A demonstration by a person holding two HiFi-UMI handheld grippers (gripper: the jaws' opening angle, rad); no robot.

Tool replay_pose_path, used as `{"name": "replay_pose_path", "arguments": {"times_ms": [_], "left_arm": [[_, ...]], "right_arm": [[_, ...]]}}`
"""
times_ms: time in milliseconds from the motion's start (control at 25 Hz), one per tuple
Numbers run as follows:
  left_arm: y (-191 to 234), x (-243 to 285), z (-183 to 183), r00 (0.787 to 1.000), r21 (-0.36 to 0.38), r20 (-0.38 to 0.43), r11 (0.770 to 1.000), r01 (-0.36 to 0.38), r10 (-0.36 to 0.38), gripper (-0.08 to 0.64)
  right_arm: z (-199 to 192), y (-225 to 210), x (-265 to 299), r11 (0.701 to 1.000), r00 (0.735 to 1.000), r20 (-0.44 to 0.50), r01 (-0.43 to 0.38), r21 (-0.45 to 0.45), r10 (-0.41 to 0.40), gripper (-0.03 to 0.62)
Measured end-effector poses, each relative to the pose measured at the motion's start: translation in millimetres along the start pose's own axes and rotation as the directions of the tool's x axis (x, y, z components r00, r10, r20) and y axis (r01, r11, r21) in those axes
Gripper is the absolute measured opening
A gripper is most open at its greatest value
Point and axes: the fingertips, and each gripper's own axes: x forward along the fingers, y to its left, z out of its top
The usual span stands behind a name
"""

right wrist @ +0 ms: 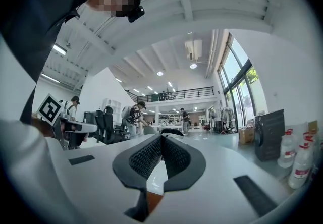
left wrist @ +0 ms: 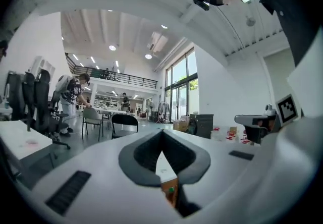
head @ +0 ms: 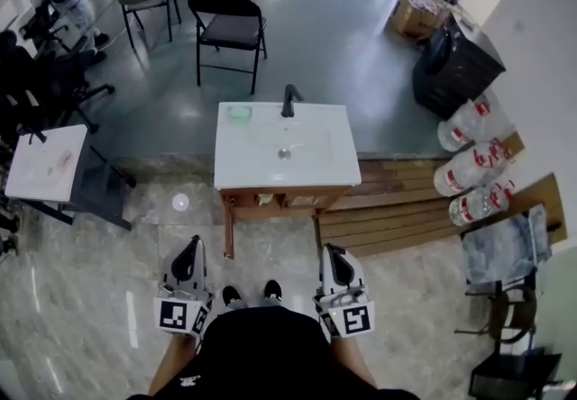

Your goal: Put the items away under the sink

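Progress hard to call: left gripper (head: 191,250), right gripper (head: 333,253) pinched closed, empty; small green dish (head: 239,113) atop white-topped wooden sink cabinet (head: 323,161).

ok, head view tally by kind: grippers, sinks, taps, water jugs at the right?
left gripper, right gripper: 2
sink: 1
tap: 1
jugs: 3
Total: 7
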Motion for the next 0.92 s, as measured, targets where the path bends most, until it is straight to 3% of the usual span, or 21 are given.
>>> {"name": "replay_pose_path", "arguments": {"times_ms": [200, 440, 920], "left_arm": [[5.3, 6.1, 15.6, 0.999, 0.021, 0.014, 0.999, -0.049, 0.049, 0.006], [0.3, 6.7, 22.0, 0.999, 0.028, 0.039, 0.999, -0.018, 0.017, 0.006], [5.8, -0.1, 25.2, 0.998, 0.051, 0.054, 0.998, -0.027, 0.024, 0.006]], "right_arm": [[4.2, -12.0, -4.0, 0.999, 0.999, 0.023, 0.037, -0.001, -0.037, 0.015], [4.6, -14.8, -3.6, 0.998, 0.998, 0.038, 0.056, -0.003, -0.056, 0.015], [5.6, -6.0, -2.5, 0.999, 0.999, 0.032, 0.041, -0.025, -0.04, 0.015]]}}
